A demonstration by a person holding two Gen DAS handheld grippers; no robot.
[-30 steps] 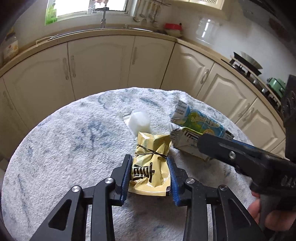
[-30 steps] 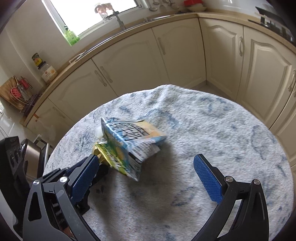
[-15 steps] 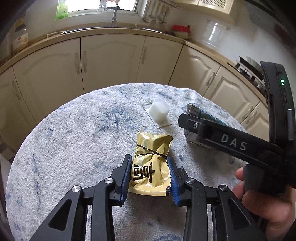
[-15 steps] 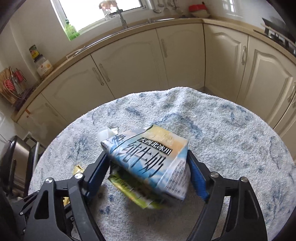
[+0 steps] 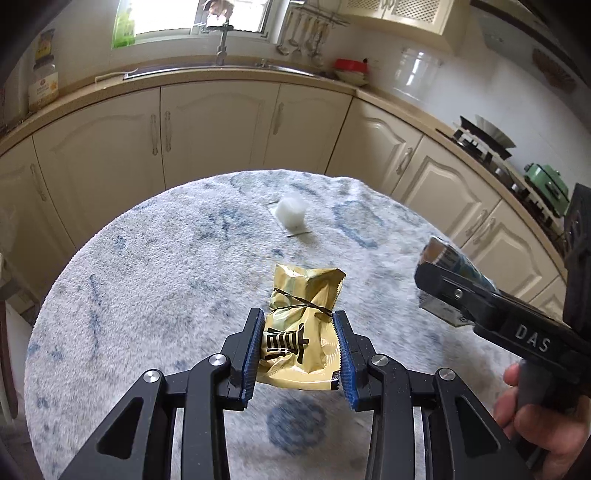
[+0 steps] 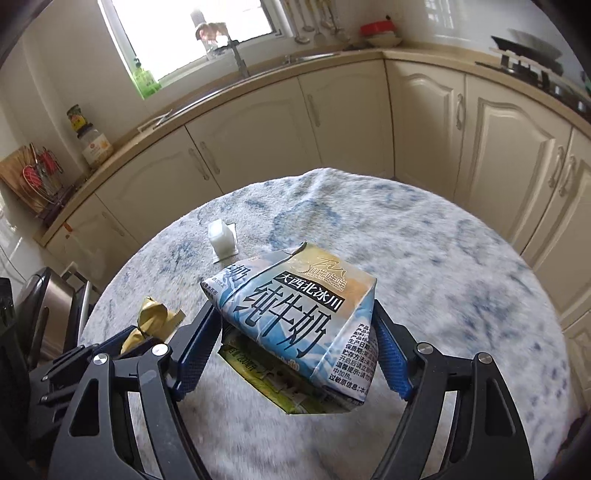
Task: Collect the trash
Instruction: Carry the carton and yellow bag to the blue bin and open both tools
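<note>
Right wrist view: right gripper (image 6: 295, 332) clamped around crushed milk carton (image 6: 295, 314); left gripper (image 5: 299, 354) clamped around gold wrapper (image 5: 299, 332).

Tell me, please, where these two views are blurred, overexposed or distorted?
Left wrist view: the window is blown out, the counter bows from fisheye, and the cloth near the tongs smears. Right wrist view: the window is also overexposed, the cloth is streaked, but the carton print stays sharp.
</note>
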